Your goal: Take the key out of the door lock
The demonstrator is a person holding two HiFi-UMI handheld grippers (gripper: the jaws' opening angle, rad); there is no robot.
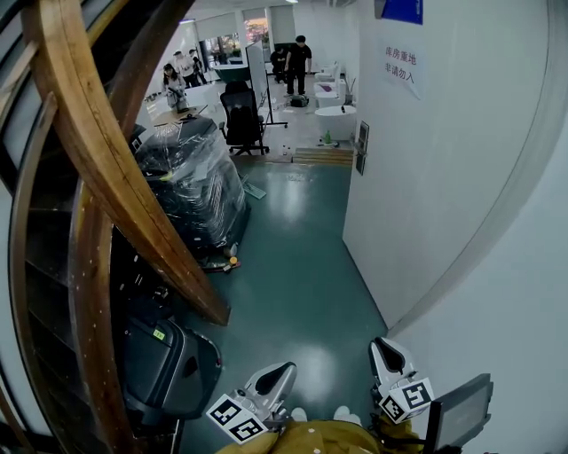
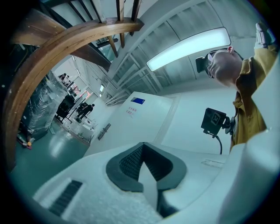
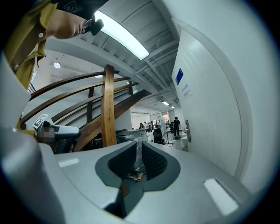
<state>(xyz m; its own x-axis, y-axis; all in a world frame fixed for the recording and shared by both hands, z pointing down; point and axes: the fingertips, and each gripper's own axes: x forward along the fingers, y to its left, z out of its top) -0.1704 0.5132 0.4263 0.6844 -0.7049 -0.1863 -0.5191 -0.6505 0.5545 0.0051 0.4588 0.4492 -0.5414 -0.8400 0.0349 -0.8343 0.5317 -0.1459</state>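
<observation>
On the white wall [image 1: 444,177] at the far right, a notice [image 1: 399,64] in two lines of red Chinese characters reads 库房重地 / 非请勿入. The blue sign [image 1: 404,9] above it cannot be read.

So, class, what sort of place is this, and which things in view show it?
Probably an open-plan office or lab hall: a curved wooden stair rail, a plastic-wrapped machine standing on the green floor, and an office chair further back.
</observation>
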